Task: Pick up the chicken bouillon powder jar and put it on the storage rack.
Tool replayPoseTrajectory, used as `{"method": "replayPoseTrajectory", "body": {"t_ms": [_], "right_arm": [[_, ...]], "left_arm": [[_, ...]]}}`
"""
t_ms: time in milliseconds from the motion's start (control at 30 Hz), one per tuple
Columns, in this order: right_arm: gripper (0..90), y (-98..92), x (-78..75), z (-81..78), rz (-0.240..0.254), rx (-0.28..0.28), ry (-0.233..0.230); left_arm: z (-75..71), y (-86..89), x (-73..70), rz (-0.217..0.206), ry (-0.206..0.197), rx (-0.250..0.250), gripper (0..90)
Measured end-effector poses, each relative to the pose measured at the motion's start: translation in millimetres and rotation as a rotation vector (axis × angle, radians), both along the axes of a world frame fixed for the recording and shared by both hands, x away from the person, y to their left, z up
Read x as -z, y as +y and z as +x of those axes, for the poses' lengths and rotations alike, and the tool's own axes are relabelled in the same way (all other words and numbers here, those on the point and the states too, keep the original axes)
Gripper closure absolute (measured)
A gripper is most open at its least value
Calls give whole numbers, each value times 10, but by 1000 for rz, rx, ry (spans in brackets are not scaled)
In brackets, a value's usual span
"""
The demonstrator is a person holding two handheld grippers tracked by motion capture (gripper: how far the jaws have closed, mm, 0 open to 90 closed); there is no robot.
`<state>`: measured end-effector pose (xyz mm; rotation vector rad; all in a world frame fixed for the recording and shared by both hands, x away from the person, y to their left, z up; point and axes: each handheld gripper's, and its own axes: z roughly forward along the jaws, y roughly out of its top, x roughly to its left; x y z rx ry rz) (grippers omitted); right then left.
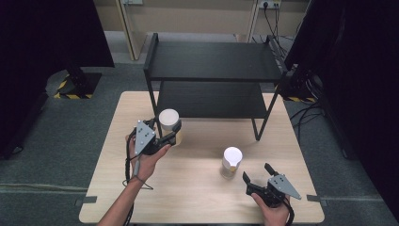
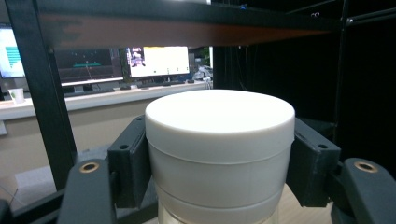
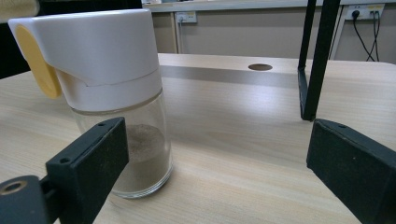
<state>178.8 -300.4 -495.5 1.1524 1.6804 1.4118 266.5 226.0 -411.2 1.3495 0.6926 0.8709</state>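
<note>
Left gripper is clamped on the white-lidded jar, upright, lid up, apparently lifted just off the table, at the shelf's near-left leg. Right gripper gapes beside the shaker, near right.

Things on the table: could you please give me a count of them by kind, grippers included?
White-lidded jars: 2, one in the left gripper's grip, one standing near the right gripper
Black two-tier shelf racks: 1
Hand-held grippers: 2, left gripper and right gripper
Total: 5
</note>
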Motion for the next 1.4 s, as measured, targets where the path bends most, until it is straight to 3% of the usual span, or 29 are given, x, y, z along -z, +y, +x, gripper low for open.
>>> {"method": "replayPoseTrajectory", "body": {"t_ms": [567, 1400], "right_arm": [[61, 2, 0, -1, 0, 2, 0], [61, 1, 3, -4, 3, 4, -1]], "left_arm": [[44, -46, -171, -20, -27, -17, 339], [107, -110, -499, -50, -101, -53, 338]]}}
